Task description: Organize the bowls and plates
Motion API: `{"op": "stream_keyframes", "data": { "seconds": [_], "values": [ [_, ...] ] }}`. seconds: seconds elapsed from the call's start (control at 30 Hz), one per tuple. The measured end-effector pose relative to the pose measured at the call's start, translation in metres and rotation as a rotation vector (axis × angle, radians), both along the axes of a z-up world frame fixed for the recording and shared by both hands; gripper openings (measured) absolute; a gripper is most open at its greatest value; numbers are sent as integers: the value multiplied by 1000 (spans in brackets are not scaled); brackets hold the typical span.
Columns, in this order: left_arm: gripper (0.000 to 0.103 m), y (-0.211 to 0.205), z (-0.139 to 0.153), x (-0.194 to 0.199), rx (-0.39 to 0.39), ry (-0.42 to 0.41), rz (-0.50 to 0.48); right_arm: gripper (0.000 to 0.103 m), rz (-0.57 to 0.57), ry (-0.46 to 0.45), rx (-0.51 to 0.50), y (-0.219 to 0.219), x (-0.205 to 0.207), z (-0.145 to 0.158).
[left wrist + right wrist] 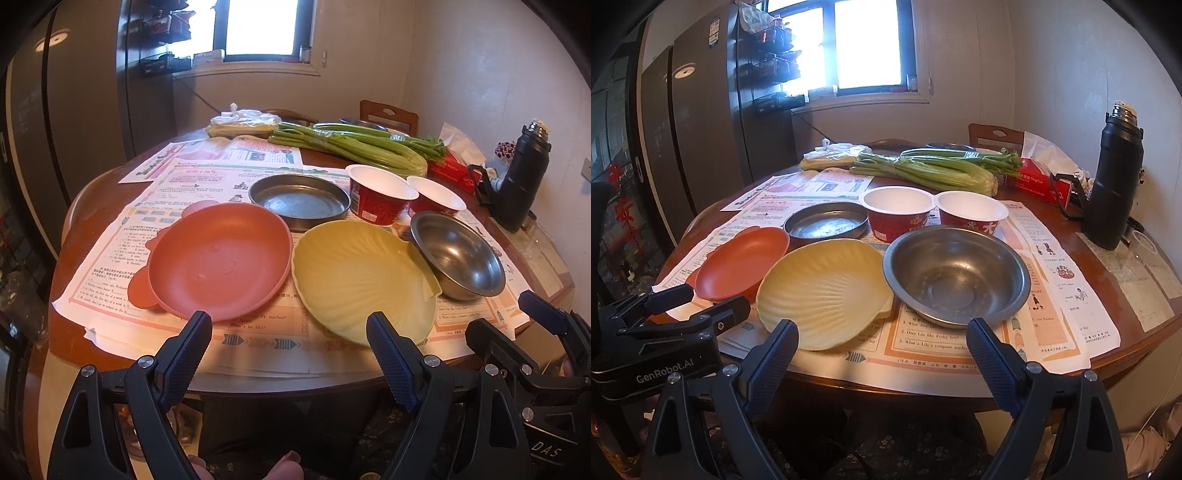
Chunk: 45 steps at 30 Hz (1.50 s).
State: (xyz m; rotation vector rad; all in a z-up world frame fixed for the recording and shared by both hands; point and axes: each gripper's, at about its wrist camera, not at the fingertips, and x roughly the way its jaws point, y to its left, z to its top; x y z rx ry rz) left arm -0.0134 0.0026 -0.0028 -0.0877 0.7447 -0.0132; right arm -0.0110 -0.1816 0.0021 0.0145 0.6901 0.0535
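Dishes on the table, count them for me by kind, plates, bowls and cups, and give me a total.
Plastic plates: 2, the orange round plate and the pale yellow shell-shaped plate.
Metal dishes: 2, the shallow round metal pan and the deep stainless steel bowl.
Paper cups: 2, both red with white insides.
Total: 6.

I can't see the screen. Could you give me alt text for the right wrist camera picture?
The open right gripper hovers at the table's near edge, facing a yellow shell-shaped plate and a steel bowl on newspaper. Behind are an orange plate, a shallow metal dish, two red paper bowls, celery and a black flask. The left gripper shows at left.
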Motion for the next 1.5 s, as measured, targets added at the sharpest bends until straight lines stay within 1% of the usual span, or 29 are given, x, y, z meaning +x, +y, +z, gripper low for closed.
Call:
{"op": "stream_keyframes", "data": {
  "seconds": [1.1,1.5],
  "values": [
    [86,-2,0,-7,10,-2,-5,92,-9,1,4,-1,-8,1],
    [86,5,2,-7,-5,-11,-5,92,0,7,-1,5,-4,-1]
  ]
}}
